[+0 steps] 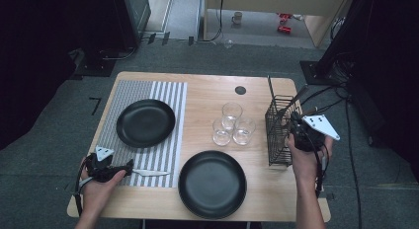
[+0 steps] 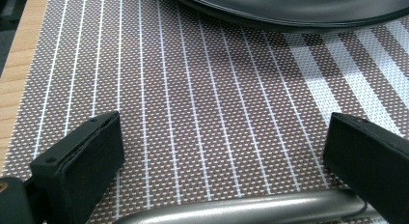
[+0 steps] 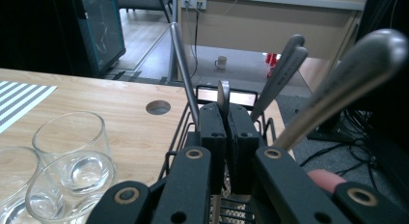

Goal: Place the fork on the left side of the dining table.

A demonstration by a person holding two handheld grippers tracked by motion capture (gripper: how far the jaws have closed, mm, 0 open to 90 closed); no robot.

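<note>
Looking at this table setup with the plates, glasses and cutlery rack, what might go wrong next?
Pulling the clamped utensil handle up could tip or drag the wire cutlery rack, since the right gripper is shut on it and other handles crowd beside it. The three glasses stand near the rack, so a jolt may knock them. The left gripper is open over the knife and might nudge it when withdrawing.

Your knife (image 1: 150, 173) lies flat on the striped placemat (image 1: 168, 98), near left; cutlery handles (image 3: 282, 74) stand upright in the wire rack (image 1: 276, 135), right.
</note>
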